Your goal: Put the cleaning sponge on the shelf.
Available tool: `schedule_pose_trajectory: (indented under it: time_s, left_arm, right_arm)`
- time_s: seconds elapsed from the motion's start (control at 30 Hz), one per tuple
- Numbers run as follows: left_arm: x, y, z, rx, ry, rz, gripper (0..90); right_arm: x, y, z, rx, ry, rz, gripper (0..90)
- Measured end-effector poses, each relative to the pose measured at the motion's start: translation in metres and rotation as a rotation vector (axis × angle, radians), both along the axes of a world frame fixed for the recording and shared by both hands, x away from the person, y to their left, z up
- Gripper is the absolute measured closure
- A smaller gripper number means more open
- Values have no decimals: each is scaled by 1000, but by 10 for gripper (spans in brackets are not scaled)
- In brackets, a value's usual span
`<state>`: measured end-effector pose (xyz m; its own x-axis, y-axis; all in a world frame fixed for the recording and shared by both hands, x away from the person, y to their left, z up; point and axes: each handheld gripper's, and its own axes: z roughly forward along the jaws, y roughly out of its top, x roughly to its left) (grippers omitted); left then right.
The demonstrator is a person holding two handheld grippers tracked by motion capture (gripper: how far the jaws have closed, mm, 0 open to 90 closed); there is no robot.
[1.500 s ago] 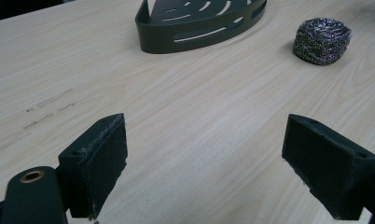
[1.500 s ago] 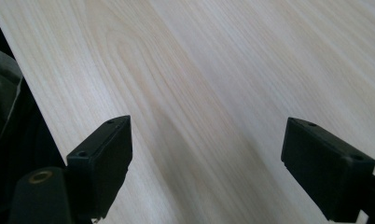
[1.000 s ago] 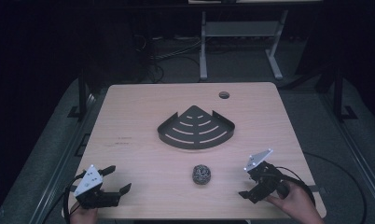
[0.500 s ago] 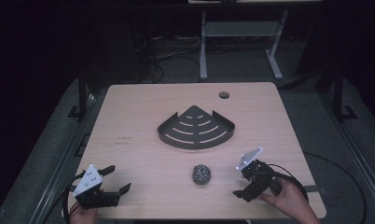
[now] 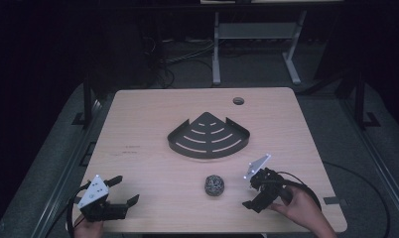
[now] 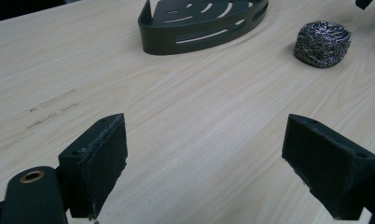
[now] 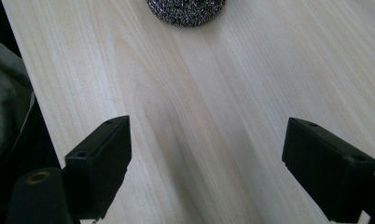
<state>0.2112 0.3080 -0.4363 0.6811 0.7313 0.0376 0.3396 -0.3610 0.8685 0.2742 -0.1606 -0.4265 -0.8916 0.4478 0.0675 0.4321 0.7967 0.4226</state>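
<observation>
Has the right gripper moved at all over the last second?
Yes. The right gripper has shifted left, toward the steel-wool scouring ball, which has stayed put on the pale wooden table. Its jaws are open.

High view: fixed above the near edge, facing forward and down over the whole table (image 5: 138, 124). Left gripper view: low, close to the wood, looking toward the scrubber (image 6: 322, 43) and corner shelf (image 6: 199, 28). Right gripper view: tilted down, close, facing the scrubber (image 7: 185, 10). Shared by all three: scrubber and surrounding tabletop.
</observation>
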Motion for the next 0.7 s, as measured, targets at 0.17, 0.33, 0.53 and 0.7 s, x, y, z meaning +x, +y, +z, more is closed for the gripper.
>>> schedule_pose_trajectory:
  time_s: [0.17,0.33,0.53,0.7]
  left_arm:
    - [0,0,0,0,0,1,133]
    - [0,0,0,-1,-1,2,133]
    - [0,1,0,0,-1,3,133]
    - [0,1,1,3,-3,0,133]
  right_arm:
    - [2,5,0,-5,1,13,153]
    - [5,13,2,-10,1,31,153]
    - [8,22,4,-11,5,46,154]
    - [12,32,5,-20,5,66,153]
